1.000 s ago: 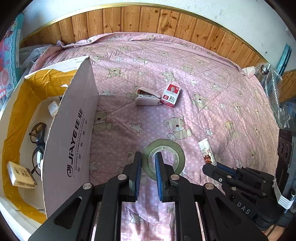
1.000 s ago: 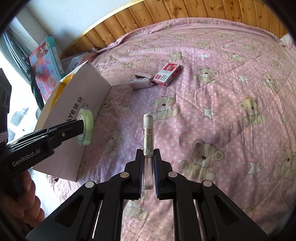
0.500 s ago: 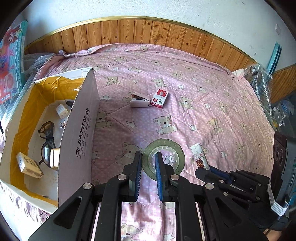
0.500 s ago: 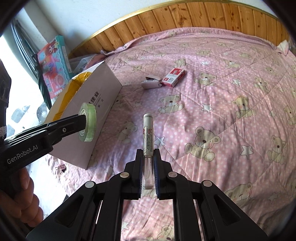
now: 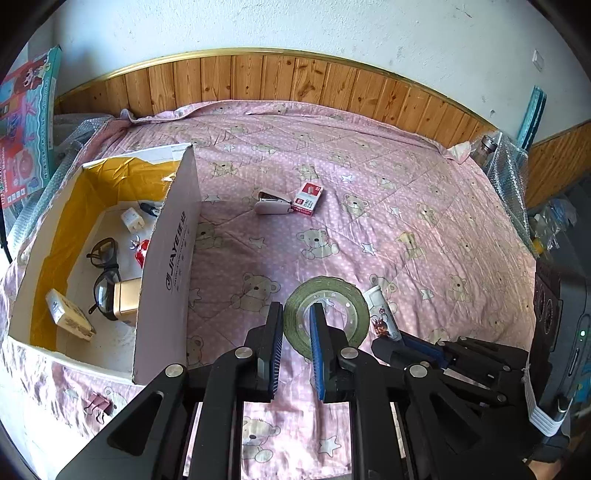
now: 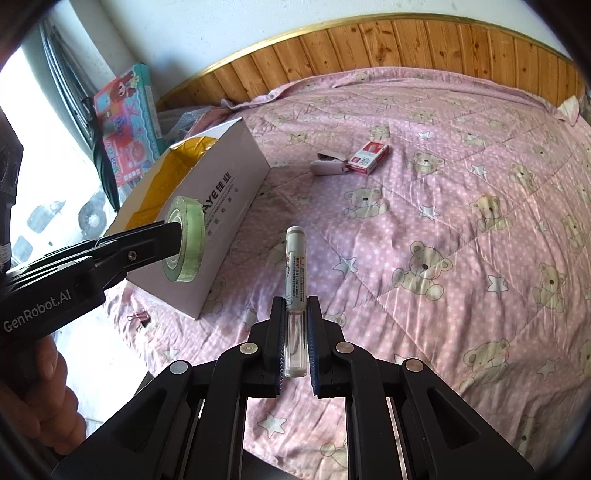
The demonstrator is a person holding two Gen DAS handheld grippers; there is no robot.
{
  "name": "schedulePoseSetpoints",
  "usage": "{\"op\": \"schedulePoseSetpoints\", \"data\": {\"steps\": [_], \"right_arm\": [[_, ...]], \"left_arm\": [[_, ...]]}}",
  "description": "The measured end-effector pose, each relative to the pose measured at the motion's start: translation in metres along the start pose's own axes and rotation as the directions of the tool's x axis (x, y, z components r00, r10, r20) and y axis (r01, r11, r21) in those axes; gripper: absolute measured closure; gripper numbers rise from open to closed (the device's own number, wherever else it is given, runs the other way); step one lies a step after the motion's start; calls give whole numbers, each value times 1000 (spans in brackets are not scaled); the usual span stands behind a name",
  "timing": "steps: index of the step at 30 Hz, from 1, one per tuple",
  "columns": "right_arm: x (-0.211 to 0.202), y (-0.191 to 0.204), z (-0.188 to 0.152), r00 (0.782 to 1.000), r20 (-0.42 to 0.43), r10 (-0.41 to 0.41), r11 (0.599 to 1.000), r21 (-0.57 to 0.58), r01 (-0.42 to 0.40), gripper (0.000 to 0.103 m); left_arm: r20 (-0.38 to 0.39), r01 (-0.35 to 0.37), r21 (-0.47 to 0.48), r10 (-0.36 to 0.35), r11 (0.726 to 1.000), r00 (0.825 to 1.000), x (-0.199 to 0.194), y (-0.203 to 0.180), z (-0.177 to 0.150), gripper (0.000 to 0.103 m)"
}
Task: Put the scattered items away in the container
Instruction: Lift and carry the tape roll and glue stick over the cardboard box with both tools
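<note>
The box (image 5: pixel 166 266) lies to the left of the left gripper (image 5: pixel 296 349) and a little ahead, open side up, its long axis running away from the camera. That gripper pinches the tape roll (image 5: pixel 327 319) by its wall, one finger through the hole, held above the bed (image 5: pixel 424 229) and nearer the box than the right gripper (image 6: pixel 296 345). The right gripper clamps a pen (image 6: pixel 295 280) lengthwise, cap pointing forward. Both loads likely need to travel leftward over the box's near wall.

a pink bear-print quilt (image 5: pixel 424 229) covers the bed, backed by wood panelling (image 5: pixel 295 79) and a white wall (image 5: pixel 295 26). a colourful toy box (image 6: pixel 125 110) leans at the left.
</note>
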State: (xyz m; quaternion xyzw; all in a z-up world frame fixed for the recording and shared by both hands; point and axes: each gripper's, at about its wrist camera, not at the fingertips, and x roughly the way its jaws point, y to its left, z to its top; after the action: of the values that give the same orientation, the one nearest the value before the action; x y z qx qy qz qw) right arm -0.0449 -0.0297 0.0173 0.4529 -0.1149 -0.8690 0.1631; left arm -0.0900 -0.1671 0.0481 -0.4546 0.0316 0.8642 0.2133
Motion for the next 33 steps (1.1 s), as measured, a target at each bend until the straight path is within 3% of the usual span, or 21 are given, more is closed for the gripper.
{"op": "schedulePoseSetpoints", "data": {"steps": [16,33], "right_arm": [[-22,44,-10,999,25,33,998,-63,-31,92],[-24,84,-2,998,23,54,989,-136,-50,92]], "left_arm": [[64,11,-24,-9,1000,998,-44,15,-21,88],[127,3,-75,7,997,992,-72,50,-22,88]]}}
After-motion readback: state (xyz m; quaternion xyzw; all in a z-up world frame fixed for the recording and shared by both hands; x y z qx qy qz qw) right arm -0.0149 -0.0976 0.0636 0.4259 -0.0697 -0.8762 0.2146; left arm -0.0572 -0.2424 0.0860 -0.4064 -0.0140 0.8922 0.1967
